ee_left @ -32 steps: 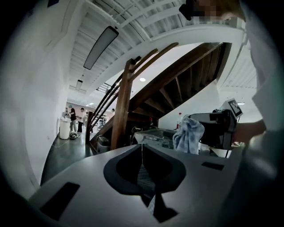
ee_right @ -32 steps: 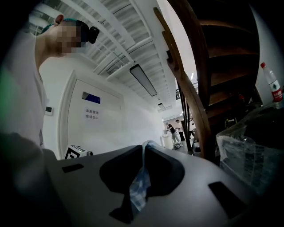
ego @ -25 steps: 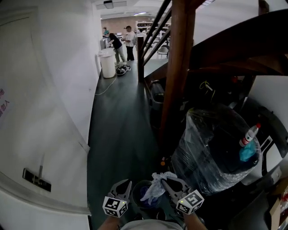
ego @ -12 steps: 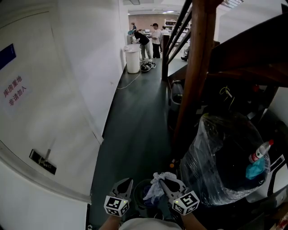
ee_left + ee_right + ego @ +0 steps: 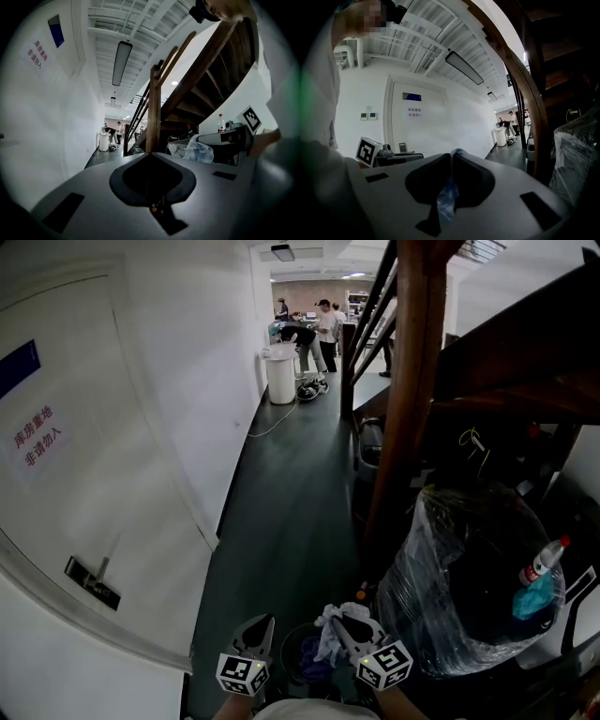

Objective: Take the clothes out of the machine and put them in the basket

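At the bottom of the head view my right gripper (image 5: 339, 620) is shut on a pale, crumpled piece of clothing (image 5: 330, 634) that hangs over a dark round basket (image 5: 292, 645) on the floor. Something purplish lies inside the basket. In the right gripper view a blue-white strip of the clothing (image 5: 446, 199) shows between the closed jaws of my right gripper (image 5: 453, 152). My left gripper (image 5: 265, 619) is just left of the basket. In its own view my left gripper (image 5: 150, 154) has its tips together with nothing in them. No machine is in view.
A big dark object wrapped in clear plastic (image 5: 469, 587) stands on the right, with a bottle (image 5: 544, 563) behind it. A wooden post (image 5: 412, 381) and stairs rise ahead. A white door (image 5: 94, 474) fills the left. A white bin (image 5: 281, 379) and people (image 5: 314, 329) stand far down the corridor.
The head view has swung up and left, so more of the door and corridor shows. The right gripper still holds the clothing, and both grippers stay by the basket.
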`<state>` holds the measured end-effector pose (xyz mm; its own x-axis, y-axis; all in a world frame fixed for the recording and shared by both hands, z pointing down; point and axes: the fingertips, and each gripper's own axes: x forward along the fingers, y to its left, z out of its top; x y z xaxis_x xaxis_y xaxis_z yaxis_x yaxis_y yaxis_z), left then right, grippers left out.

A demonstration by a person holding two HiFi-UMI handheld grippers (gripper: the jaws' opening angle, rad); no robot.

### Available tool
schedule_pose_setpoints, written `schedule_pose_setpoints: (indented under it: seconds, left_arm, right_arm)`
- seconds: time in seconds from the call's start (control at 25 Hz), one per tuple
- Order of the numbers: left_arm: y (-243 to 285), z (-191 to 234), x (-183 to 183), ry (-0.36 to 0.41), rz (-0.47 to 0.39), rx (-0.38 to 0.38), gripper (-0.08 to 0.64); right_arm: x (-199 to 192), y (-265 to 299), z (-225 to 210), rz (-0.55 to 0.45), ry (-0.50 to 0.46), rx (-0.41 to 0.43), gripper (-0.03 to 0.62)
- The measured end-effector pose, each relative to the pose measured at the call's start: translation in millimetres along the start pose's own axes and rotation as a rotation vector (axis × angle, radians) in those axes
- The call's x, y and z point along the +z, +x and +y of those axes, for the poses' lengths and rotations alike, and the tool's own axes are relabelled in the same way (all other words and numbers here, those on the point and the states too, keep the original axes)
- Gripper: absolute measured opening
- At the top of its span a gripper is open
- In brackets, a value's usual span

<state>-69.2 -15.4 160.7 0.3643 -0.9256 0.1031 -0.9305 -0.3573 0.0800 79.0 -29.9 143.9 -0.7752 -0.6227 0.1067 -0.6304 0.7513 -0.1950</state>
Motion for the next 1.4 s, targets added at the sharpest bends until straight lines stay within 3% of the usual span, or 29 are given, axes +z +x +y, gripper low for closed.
schedule_pose_setpoints:
  seconds: [0.48, 0.84, 1.4]
  left_arm:
    - [5.7, 55.2, -7.2, -0.006, 0.034, -0.081, 0.021]
    - [12.1, 69.9, -19.8, -0.019, 0.070, -0.145, 0.021]
    - [16.7, 85.5, -59.1, -0.059, 0.134, -0.144, 0.021]
  right_arm:
    - [-0.8, 35.6, 6.0, -0.019, 0.035, -0.121, 0.032]
    - [-12.5, 51.8, 12.1, 0.000, 0.054, -0.169, 0.032]
    - [-49.5, 66.3, -3.1, 0.063, 0.099, -0.193, 0.032]
